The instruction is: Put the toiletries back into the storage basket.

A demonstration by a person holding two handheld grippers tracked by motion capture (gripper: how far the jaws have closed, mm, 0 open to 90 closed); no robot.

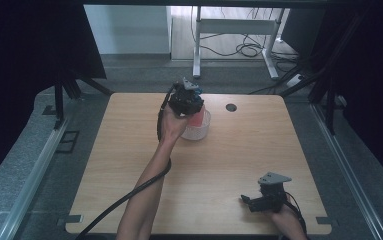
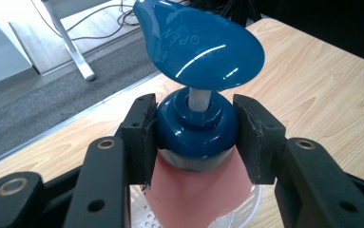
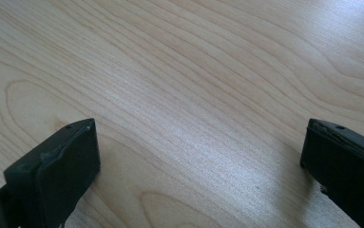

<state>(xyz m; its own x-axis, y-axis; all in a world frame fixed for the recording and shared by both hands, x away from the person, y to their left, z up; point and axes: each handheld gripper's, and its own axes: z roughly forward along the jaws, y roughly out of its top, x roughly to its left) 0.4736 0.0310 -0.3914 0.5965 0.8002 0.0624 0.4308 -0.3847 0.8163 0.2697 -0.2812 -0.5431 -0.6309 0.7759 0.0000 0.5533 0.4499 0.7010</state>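
The left gripper (image 2: pixel 196 137) clamps its fingers (image 2: pixel 139 137) on the blue collar of a pink pump bottle (image 2: pixel 196 190) standing in a white perforated plastic basket (image 1: pixel 199 131) far across the wooden desk (image 1: pixel 229 160). The right gripper (image 3: pixel 198 156) rests near the desk's near edge, fingers wide and empty.

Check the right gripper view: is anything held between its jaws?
No. The right gripper has its jaws standing wide apart with just bare wooden table between them.

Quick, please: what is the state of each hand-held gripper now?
Left hand-held gripper: closed on the blue collar of the pump bottle.
Right hand-held gripper: open, holding nothing, over the table.
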